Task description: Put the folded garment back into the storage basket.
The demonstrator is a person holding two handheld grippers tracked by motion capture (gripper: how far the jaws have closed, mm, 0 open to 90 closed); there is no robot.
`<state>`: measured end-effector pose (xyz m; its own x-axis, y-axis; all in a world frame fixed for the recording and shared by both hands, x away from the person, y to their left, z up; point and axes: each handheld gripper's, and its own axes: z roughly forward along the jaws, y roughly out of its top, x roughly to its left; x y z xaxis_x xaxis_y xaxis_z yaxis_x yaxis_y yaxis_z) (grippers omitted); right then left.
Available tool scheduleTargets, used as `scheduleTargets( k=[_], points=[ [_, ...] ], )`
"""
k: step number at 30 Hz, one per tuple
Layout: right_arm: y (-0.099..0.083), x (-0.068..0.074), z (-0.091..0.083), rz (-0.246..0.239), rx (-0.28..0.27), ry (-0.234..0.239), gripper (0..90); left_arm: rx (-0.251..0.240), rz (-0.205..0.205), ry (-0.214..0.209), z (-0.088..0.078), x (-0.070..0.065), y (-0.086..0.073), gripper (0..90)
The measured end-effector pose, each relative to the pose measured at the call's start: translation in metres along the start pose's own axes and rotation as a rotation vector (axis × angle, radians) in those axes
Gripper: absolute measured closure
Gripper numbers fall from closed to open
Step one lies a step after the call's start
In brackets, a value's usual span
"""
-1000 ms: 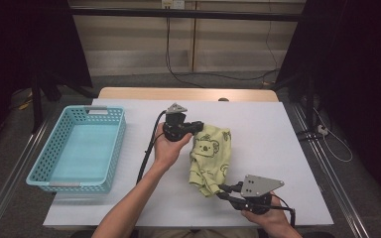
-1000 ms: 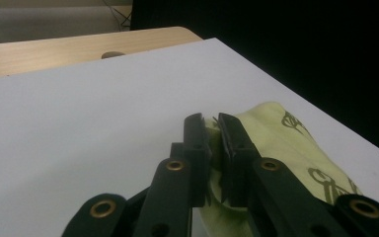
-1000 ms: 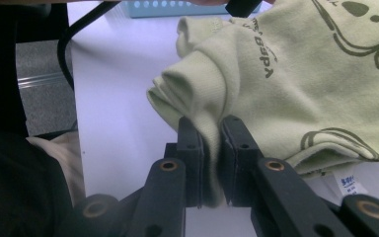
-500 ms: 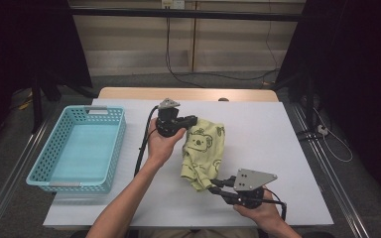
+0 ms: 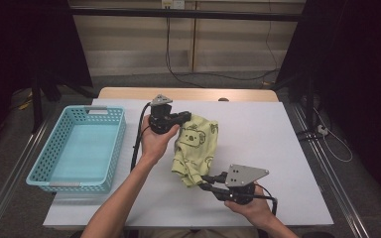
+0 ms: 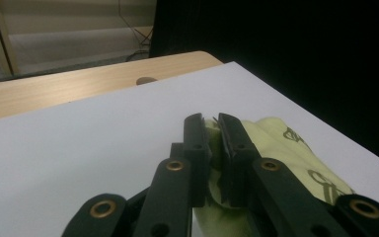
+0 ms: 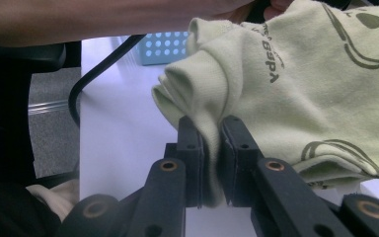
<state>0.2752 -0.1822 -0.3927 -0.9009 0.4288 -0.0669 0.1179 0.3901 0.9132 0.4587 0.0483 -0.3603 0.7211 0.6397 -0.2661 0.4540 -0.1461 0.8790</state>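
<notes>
A pale green garment [image 5: 194, 148] with koala prints is stretched between my two grippers over the white table [image 5: 278, 144]. My left gripper [image 5: 182, 118] is shut on its far edge; in the left gripper view the cloth [image 6: 286, 148] is pinched between the black jaws of that gripper [image 6: 212, 122]. My right gripper [image 5: 204, 179] is shut on the near edge. In the right gripper view a fold of the garment [image 7: 276, 74] runs down between the jaws of the right gripper [image 7: 211, 129]. The garment hangs slightly raised off the table.
A light blue plastic basket [image 5: 42, 168] stands with nothing in it at the table's left. A black cable [image 5: 138, 139] trails from the left gripper along the forearm. A wooden strip [image 5: 188, 93] borders the table's far edge.
Both hands have shifted left and slightly up with the garment held between them. The cloth has come along and lifted a little off the table.
</notes>
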Motion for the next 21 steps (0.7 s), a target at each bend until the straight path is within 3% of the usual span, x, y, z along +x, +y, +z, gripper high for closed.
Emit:
scheduleTargets(
  k=[21],
  points=[
    [0.022,-0.003,0.016,-0.026,-0.030,0.011,80.5,-0.025,0.006,0.036,-0.022,0.010,0.016,83.5]
  ],
)
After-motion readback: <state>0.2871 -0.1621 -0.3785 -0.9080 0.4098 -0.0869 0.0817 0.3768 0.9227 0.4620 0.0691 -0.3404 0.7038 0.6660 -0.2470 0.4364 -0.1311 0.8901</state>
